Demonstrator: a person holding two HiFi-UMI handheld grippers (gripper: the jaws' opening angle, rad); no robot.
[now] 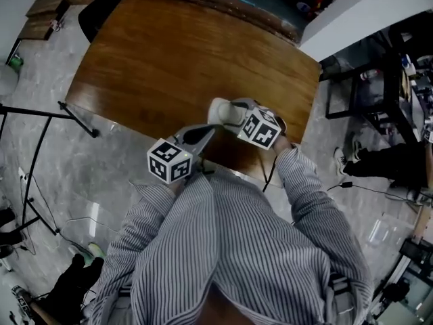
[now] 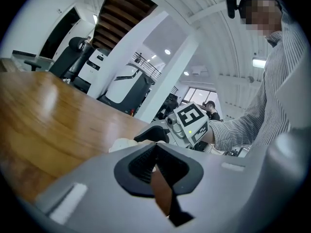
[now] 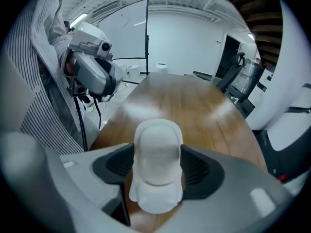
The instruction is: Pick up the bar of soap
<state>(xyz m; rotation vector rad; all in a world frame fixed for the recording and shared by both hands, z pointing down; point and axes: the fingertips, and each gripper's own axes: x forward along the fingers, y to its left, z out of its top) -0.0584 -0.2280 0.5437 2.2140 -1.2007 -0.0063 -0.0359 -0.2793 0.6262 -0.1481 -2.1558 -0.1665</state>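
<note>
The white bar of soap (image 3: 158,161) lies on the wooden table (image 3: 194,106), and we see it between the jaws of the right gripper (image 3: 158,168), which stand wide and released. The left gripper (image 2: 155,147) nearby is clenched on nothing.

White bar of soap (image 3: 158,161) at lower centre; brown wood-grain tabletop (image 1: 189,53); grey-and-white pinstriped shirt (image 1: 237,249); right tongs (image 3: 157,150) pale grey with black ribbed pads (image 3: 197,168); black-and-white square markers on its cube (image 1: 260,128); grey marbled floor (image 1: 101,188).
</note>
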